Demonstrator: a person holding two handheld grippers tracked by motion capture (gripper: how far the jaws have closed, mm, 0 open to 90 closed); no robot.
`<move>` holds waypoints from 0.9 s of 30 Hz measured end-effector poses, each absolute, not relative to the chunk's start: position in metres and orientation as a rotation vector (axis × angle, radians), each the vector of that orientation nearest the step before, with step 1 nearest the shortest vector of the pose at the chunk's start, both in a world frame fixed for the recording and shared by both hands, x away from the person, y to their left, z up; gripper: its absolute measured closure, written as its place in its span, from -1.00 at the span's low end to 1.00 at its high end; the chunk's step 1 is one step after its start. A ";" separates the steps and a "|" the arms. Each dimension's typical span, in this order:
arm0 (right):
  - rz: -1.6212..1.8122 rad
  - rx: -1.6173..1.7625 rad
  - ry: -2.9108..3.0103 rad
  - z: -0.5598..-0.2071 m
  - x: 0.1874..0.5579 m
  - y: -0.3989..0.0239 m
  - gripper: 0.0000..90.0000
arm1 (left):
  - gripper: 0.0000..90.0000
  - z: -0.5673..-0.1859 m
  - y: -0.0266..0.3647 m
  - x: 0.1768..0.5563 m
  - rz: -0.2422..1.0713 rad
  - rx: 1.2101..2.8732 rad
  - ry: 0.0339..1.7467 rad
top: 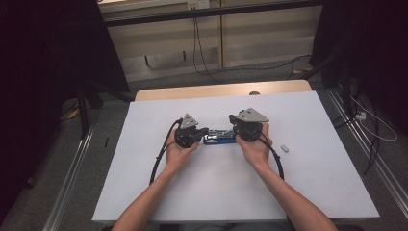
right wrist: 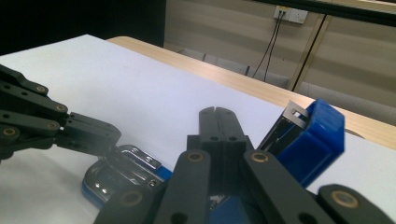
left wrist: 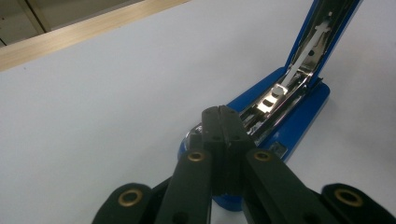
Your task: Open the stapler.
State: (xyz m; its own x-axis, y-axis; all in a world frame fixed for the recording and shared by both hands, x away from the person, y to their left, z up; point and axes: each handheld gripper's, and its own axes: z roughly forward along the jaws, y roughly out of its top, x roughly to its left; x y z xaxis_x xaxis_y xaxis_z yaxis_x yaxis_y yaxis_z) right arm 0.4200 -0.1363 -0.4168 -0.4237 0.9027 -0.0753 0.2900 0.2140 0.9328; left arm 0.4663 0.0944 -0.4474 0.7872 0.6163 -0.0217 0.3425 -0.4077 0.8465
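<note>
High view: the left gripper [top: 201, 132] and the right gripper [top: 234, 126] meet over a blue stapler [top: 219, 138] near the middle of the white table [top: 308, 187], each held in a hand. Both pairs of jaws are pressed together with no gap — whether they pinch the stapler I cannot tell. The stapler's long axis runs left to right; its lid [left wrist: 322, 37] is swung up, baring the metal staple channel [left wrist: 268, 105]. A small grey block [top: 284, 148] lies to the right. Beyond the far edge — grey floor, trailing cables, pale wall panels.
</note>
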 end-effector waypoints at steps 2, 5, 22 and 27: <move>1.205 1.107 1.848 -0.417 0.420 -0.139 1.00 | 1.00 -0.447 0.094 0.466 0.366 2.032 0.714; 1.189 1.110 1.847 -0.417 0.420 -0.142 1.00 | 1.00 -0.447 0.094 0.466 0.371 2.036 0.712; 1.144 1.110 1.848 -0.418 0.415 -0.163 1.00 | 1.00 -0.448 0.095 0.466 0.371 2.032 0.712; 1.140 1.119 1.840 -0.421 0.412 -0.175 1.00 | 1.00 -0.448 0.094 0.466 0.367 2.026 0.722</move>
State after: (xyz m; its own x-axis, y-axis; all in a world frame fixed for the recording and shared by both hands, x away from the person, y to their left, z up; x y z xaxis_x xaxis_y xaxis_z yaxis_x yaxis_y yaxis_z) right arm 0.4118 -0.1750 -0.4209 -0.3903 0.9140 -0.1106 0.3081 0.2429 0.9198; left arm 0.4656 0.0945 -0.4479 0.7828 0.6217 -0.0251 0.3458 -0.4012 0.8482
